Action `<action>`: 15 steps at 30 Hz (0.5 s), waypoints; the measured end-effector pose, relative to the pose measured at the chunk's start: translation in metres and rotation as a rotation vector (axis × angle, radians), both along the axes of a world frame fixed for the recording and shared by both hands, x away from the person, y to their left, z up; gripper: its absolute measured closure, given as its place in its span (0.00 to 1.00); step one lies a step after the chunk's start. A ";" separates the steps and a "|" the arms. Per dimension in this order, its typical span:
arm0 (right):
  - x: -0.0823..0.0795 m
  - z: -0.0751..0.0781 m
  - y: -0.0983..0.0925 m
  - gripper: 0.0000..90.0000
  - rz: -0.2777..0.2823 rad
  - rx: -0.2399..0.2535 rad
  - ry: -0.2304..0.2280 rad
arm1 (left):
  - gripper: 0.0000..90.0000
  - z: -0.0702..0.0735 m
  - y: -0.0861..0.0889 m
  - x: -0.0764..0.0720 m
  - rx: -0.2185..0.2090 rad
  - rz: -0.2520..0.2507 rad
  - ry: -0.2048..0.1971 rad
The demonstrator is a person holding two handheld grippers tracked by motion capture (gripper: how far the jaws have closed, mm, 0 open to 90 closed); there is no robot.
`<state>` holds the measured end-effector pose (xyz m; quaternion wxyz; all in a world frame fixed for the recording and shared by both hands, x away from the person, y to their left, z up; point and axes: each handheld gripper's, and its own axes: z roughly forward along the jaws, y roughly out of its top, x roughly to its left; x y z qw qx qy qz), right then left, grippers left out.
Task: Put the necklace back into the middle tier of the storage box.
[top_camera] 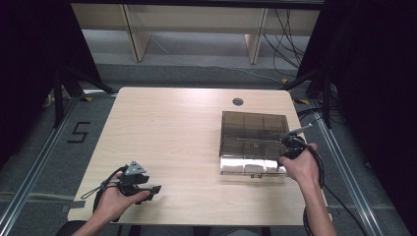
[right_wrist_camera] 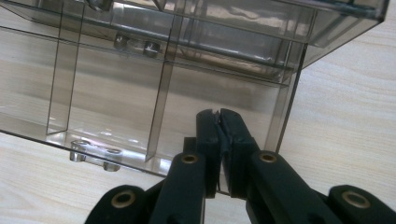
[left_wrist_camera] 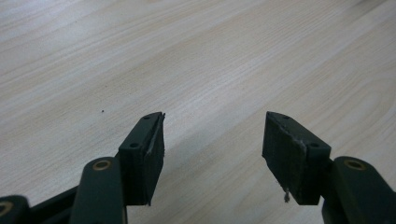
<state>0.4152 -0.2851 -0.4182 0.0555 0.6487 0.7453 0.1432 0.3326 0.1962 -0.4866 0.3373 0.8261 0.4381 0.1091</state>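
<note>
While the right tool [right_wrist_camera: 220, 116] is held at the near right corner of a smoky clear compartment box [top_camera: 253, 140], its two black jaws are pressed together, and whether a thin edge of the box is caught between them cannot be told. As seen from above, the box is set on the right half of the table [top_camera: 172, 132], directly ahead of and to the left of the right tool [top_camera: 290, 142]. Its sides are nearly equal, with the slightly longer axis laid from near edge to far edge of the table, and its open compartments are faced upward. Thin dividers are seen splitting the interior into rows of cells. In the right gripper view, small clear hinge lugs [right_wrist_camera: 91, 158] are seen along the box edge to the left of the tool.

The left tool [left_wrist_camera: 212, 158] is held low over bare wood with its jaws spread wide and nothing between them. From above, the left tool [top_camera: 147, 189] is seen pointed rightward, well apart from the box, at the near left part of the table.
</note>
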 end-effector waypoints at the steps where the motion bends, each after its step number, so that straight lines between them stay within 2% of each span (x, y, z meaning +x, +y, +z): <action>1: 0.001 0.000 0.002 0.96 -0.010 0.008 0.012 | 0.43 0.000 0.000 0.000 0.000 0.003 0.001; 2: 0.001 -0.001 0.002 0.96 -0.011 -0.005 0.011 | 0.43 0.000 0.000 0.000 0.000 -0.003 0.000; 4: 0.001 -0.002 0.003 0.96 -0.024 0.011 0.015 | 0.43 0.000 0.000 0.000 -0.003 -0.007 0.000; 6: 0.001 -0.003 0.002 0.96 -0.006 0.002 0.004 | 0.43 0.000 0.000 0.000 -0.002 -0.006 -0.001; 7: 0.002 -0.004 -0.001 0.96 0.026 -0.040 0.009 | 0.43 0.000 0.000 0.000 -0.003 -0.006 0.000; 8: 0.002 -0.004 -0.001 0.96 0.026 -0.040 0.009 | 0.43 0.000 0.000 0.000 -0.003 -0.006 0.000; 9: 0.002 -0.004 0.003 0.96 -0.003 -0.004 0.018 | 0.43 0.000 0.000 0.000 -0.003 -0.005 0.000; 13: 0.003 -0.006 0.004 0.96 -0.009 -0.007 0.016 | 0.43 0.000 0.000 0.000 -0.003 -0.005 0.000; 14: 0.003 -0.007 0.000 0.96 0.027 -0.048 0.013 | 0.43 0.000 0.000 0.000 -0.003 -0.005 0.000; 15: 0.003 -0.007 0.001 0.96 0.025 -0.045 0.018 | 0.43 0.000 0.000 0.000 -0.003 -0.004 0.000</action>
